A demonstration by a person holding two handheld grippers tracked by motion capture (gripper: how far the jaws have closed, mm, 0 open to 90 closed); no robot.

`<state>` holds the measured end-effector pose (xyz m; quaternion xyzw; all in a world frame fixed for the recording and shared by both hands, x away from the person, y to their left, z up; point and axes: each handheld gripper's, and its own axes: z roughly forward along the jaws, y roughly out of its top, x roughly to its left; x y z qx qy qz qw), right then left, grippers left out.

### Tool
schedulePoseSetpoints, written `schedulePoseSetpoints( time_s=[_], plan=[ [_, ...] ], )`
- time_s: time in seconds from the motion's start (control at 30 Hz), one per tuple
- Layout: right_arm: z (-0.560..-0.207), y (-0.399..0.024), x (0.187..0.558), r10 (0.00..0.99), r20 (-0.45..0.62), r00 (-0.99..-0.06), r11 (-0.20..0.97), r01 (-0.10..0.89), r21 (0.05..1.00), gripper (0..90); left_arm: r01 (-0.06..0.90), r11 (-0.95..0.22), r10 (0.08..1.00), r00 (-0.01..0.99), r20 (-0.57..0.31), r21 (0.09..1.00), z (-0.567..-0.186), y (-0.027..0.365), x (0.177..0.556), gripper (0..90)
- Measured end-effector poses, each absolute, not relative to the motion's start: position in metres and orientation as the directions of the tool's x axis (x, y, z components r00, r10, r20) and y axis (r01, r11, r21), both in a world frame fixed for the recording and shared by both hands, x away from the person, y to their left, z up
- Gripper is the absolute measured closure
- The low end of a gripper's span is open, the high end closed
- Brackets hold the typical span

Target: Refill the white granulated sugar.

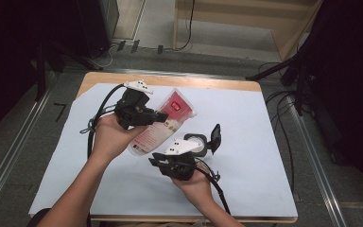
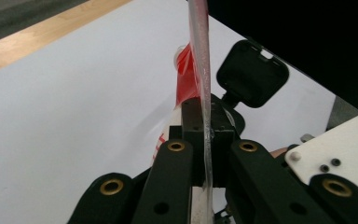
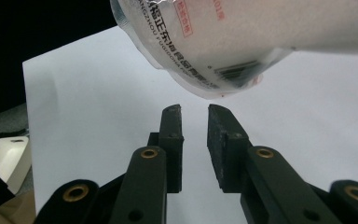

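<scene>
- A wooden table (image 1: 227, 83) carries a white sheet (image 1: 246, 142) covering most of its top.
- The back edge strip stays bare wood.

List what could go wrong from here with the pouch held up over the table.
1. The left gripper pinches only the thin sealed edge of the pouch, so the film may slip out or tear.
2. The pouch hangs free above the white sheet; it could swing or drop.
3. The right gripper is slightly open below the pouch's corner and may miss or crumple it.
</scene>
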<state>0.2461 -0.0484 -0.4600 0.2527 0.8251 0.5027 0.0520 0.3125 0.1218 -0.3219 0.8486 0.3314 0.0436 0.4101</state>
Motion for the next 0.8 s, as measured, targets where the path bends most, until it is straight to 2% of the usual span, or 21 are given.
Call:
schedulePoseSetpoints(
  time_s=[0.13,0.43,0.8],
  plan=[
    [-0.461,-0.049,0.248,0.472,0.182,-0.863,0.374,0.383,0.845,74.7,0.548,-0.429,0.609,0.762,-0.218,0.718,-0.331,0.131,0.323,90.0],
    [-0.461,-0.05,0.248,0.451,0.222,-0.865,0.376,0.409,0.831,64.9,0.552,-0.375,0.64,0.736,-0.222,0.745,-0.346,0.146,0.347,90.0],
    [-0.462,-0.058,0.249,0.461,0.233,-0.857,0.378,0.426,0.822,61.1,0.549,-0.336,0.662,0.716,-0.223,0.765,-0.37,0.153,0.375,90.0]
  ],
)
